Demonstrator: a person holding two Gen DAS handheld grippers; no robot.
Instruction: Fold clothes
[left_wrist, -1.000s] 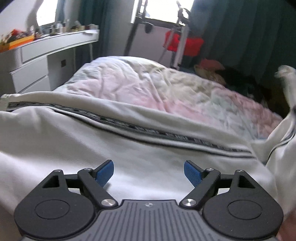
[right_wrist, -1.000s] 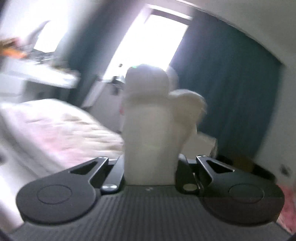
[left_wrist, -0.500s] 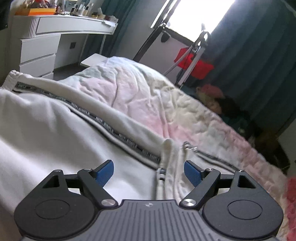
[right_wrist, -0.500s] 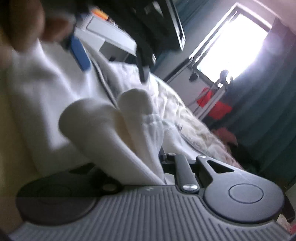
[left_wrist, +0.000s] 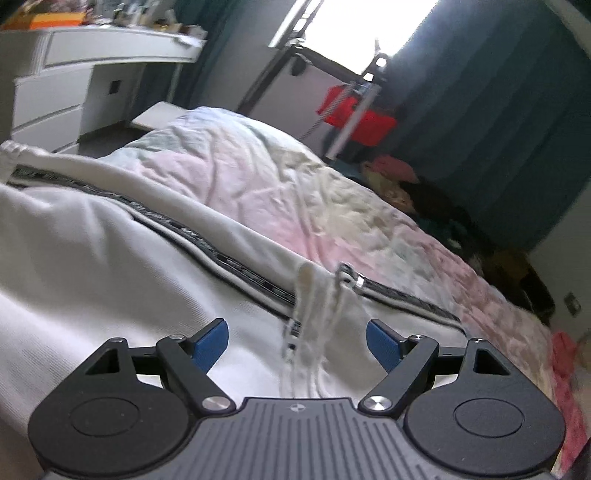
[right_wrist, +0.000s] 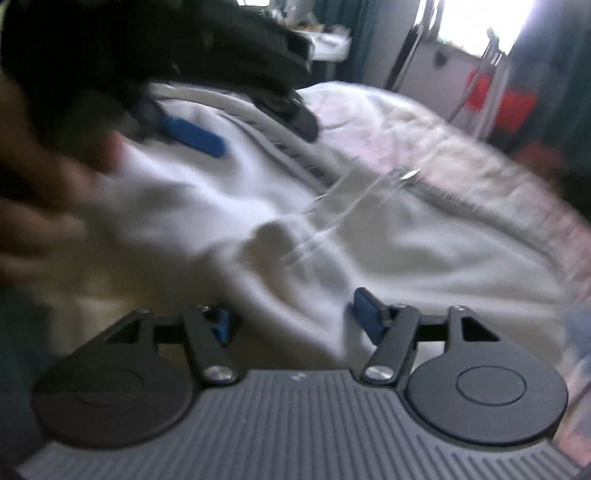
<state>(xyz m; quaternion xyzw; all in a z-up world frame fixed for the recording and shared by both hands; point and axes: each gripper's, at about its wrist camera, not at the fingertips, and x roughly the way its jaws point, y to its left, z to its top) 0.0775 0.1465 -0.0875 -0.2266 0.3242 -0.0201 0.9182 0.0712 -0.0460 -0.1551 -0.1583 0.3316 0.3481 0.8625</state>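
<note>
Right gripper (right_wrist: 295, 317) opening, I release jacket (right_wrist: 369, 240) fold (fabric between pads); left gripper (left_wrist: 295, 339) spread, empty. Risk: fold springs back.

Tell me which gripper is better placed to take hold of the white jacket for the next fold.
Probably the left gripper: it is open and steady over the white jacket near its zipper. The right gripper is opening, with a fold of cloth between its jaws, and its view is blurred.
</note>
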